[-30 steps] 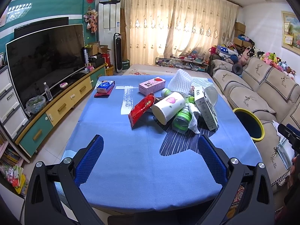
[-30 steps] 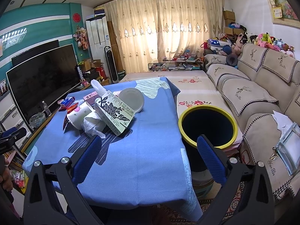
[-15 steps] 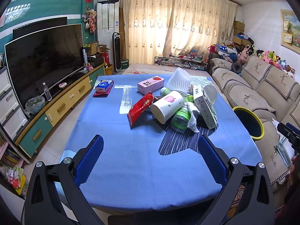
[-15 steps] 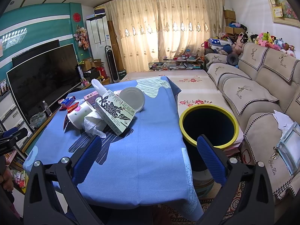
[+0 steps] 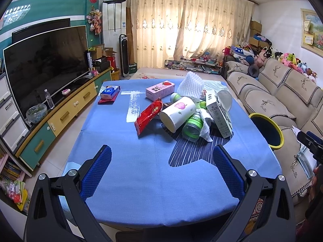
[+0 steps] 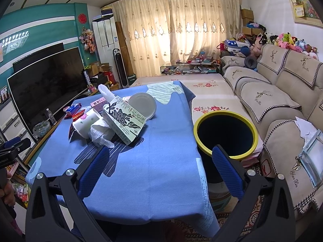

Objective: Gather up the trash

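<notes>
A pile of trash lies mid-table on the blue cloth [image 5: 153, 173]: a red snack bag [image 5: 148, 116], a white paper cup [image 5: 177, 114], a green bottle [image 5: 192, 126], crumpled tissue [image 5: 205, 124], a flowered carton [image 5: 219, 114] and a pink box [image 5: 160, 89]. The carton [image 6: 125, 119], cup [image 6: 84, 124] and tissue [image 6: 101, 133] also show in the right wrist view. A yellow-rimmed black bin [image 6: 225, 134] stands right of the table, also in the left wrist view [image 5: 266, 130]. My left gripper [image 5: 161, 171] is open and empty, short of the pile. My right gripper [image 6: 160, 172] is open and empty over the table's near right edge.
A blue packet on a red one [image 5: 109, 94] lies at the table's far left. A TV [image 5: 44, 66] on a low cabinet lines the left wall. A beige sofa [image 6: 282, 104] runs along the right, behind the bin.
Both grippers stay open and empty. The views shift only slightly; the pile and bin have not moved.
</notes>
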The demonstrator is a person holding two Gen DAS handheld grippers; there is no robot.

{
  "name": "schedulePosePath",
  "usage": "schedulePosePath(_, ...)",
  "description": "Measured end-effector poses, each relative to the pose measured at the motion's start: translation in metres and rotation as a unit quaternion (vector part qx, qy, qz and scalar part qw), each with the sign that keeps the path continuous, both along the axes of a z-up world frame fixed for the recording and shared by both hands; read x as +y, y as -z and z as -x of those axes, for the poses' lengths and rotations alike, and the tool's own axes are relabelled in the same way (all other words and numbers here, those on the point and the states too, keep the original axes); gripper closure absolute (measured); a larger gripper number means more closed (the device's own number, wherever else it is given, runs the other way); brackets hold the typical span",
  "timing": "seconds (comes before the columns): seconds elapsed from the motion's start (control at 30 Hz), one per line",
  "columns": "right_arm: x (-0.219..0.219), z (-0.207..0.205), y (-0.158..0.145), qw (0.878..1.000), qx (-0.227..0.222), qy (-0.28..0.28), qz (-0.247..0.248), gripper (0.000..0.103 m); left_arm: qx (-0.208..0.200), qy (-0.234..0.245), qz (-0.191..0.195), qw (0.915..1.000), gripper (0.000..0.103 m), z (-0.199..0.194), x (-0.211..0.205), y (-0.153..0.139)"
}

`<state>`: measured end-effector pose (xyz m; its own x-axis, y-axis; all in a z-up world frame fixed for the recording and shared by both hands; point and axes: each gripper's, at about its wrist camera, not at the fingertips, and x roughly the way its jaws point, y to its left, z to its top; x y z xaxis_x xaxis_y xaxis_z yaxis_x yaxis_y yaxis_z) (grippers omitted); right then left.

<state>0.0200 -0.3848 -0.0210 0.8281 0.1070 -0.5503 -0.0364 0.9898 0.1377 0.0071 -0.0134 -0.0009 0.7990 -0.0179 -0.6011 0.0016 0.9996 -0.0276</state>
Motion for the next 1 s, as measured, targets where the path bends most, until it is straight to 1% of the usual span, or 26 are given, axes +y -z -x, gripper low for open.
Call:
schedulePosePath(0.57,-0.001,-0.003,0.003,1.0,0.004,0.0,-0.005,0.006,0.003,0.002,-0.003,1.0,0.004,-0.003,-0.004,0.003)
schedulePosePath(0.77,-0.002,-0.008,0.007,1.0,0.014,-0.002,-0.009,0.006,0.01,-0.001,0.001,1.0,0.004,-0.01,-0.003,0.009)
schedulePosePath(1.0,-0.003,-0.024,0.02,0.999,0.035,-0.005,-0.008,0.006,0.02,0.012,-0.002,0.9997,0.004,-0.025,-0.01,0.021)
